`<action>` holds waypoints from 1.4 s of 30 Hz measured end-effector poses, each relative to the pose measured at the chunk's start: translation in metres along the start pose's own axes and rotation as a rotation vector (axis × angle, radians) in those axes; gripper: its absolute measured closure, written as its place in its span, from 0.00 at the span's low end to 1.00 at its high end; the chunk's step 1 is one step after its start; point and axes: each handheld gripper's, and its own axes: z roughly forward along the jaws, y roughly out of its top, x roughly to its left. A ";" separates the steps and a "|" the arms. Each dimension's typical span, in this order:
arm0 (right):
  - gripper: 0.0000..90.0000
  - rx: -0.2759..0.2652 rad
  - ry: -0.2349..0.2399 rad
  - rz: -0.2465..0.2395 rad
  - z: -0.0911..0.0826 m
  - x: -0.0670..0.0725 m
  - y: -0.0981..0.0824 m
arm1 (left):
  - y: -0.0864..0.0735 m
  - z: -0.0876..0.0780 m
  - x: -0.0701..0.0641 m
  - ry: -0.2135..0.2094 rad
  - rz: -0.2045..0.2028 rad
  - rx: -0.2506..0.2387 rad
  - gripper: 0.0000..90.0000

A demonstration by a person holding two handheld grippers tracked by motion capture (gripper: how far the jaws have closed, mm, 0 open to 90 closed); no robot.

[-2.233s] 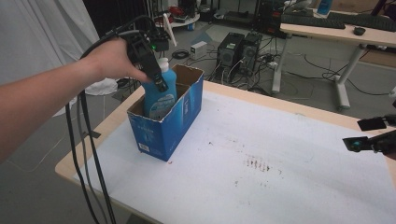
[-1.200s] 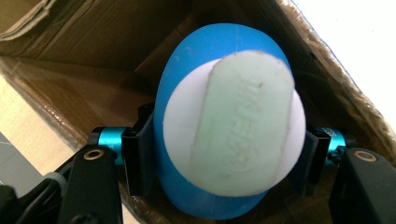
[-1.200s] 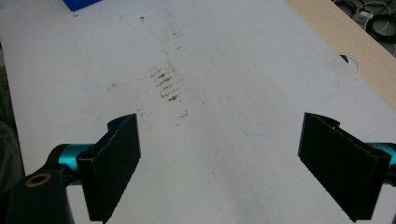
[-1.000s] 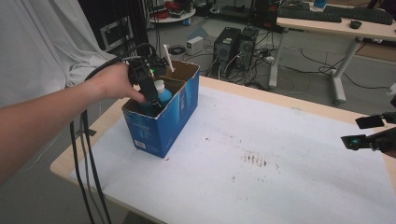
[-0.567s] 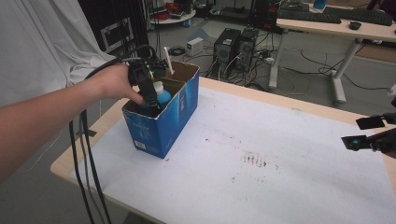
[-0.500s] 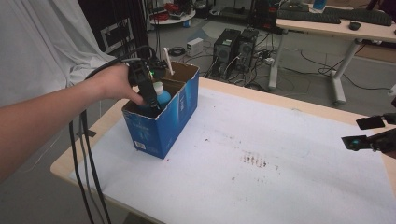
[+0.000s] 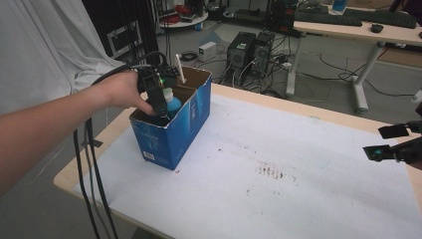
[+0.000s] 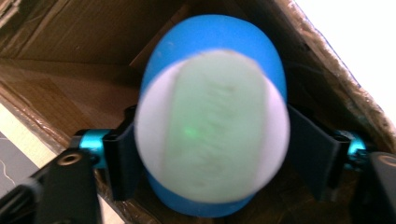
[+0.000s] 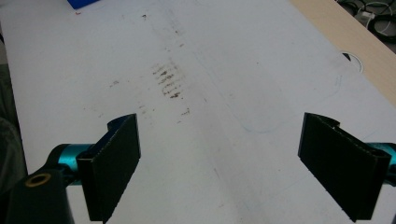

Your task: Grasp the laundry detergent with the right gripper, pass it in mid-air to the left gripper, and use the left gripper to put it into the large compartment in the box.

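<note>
Reaching down into the open blue box (image 7: 175, 130), the left gripper (image 7: 158, 102) is seen at the left of the high view, held by the person's left hand (image 7: 121, 90), cables trailing off the table edge. Its fingers (image 8: 122, 158) are clamped on a blue bottle (image 7: 172, 104) with a white cap (image 8: 212, 126); in the left gripper view the black pads are pressed against both sides of the bottle, brown cardboard walls all around. The bottle is upright inside the box, top just above the rim. The box is standing near the left end of the white table (image 7: 298, 199). Dark smudges (image 7: 271, 172) are marked mid-table. At the far right edge the right gripper (image 7: 390, 142) is held over the table, fingers (image 9: 116, 163) spread wide apart, nothing between them
</note>
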 end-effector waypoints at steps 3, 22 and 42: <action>0.14 0.000 0.000 0.004 0.000 0.000 0.000 | 0.000 -0.001 0.000 -0.002 0.013 0.004 0.27; 0.14 -0.002 -0.003 0.002 -0.006 0.003 -0.002 | 0.006 -0.056 0.000 0.027 0.097 -0.059 0.23; 0.14 0.032 -0.071 -0.007 -0.025 0.011 -0.012 | 0.077 -0.072 -0.052 -0.027 0.350 -0.082 0.21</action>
